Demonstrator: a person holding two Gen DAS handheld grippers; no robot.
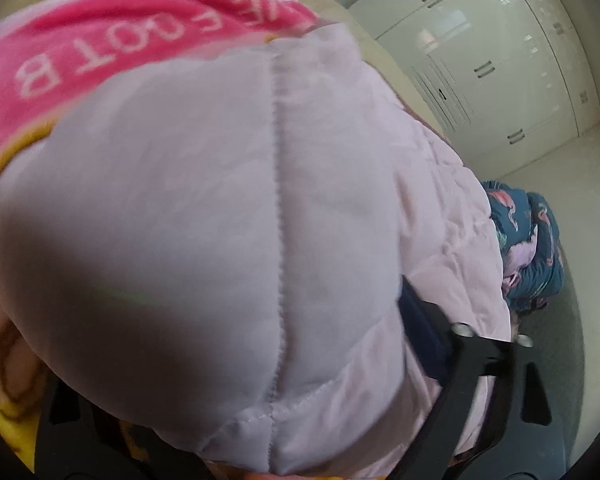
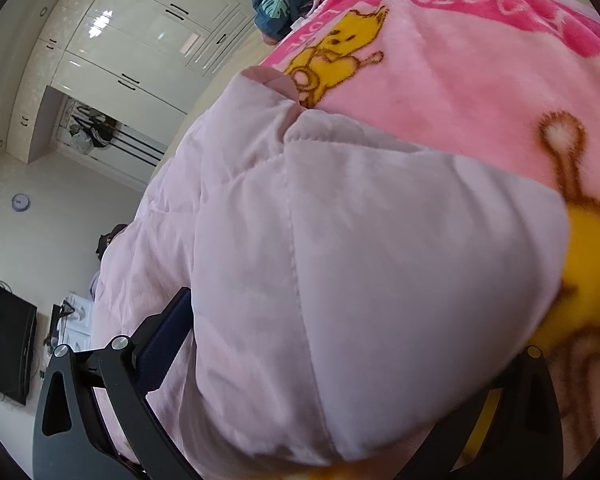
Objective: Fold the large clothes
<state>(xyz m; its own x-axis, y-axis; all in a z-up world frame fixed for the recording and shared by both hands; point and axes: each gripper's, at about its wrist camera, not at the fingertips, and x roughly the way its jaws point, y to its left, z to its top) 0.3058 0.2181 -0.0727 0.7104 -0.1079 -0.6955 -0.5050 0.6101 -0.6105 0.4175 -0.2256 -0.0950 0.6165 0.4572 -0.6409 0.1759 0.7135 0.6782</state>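
A pale pink quilted jacket (image 1: 228, 208) fills the left wrist view and bulges between the fingers of my left gripper (image 1: 260, 420), which is shut on its edge. The right finger (image 1: 472, 368) shows; the left one is mostly hidden under the fabric. In the right wrist view the same jacket (image 2: 340, 280) bulges between the fingers of my right gripper (image 2: 320, 420), also shut on it. The left finger (image 2: 112, 368) is clear to see. The jacket lies over a pink fleece blanket (image 2: 460, 80) with yellow bears and white letters, also seen in the left wrist view (image 1: 100, 60).
A dark blue patterned bundle of fabric (image 1: 528, 248) lies beyond the jacket, seen also in the right wrist view (image 2: 276, 0). White wardrobe doors (image 1: 500, 60) stand behind. A black screen (image 2: 8, 356) and a round clock (image 2: 21, 202) are on the wall.
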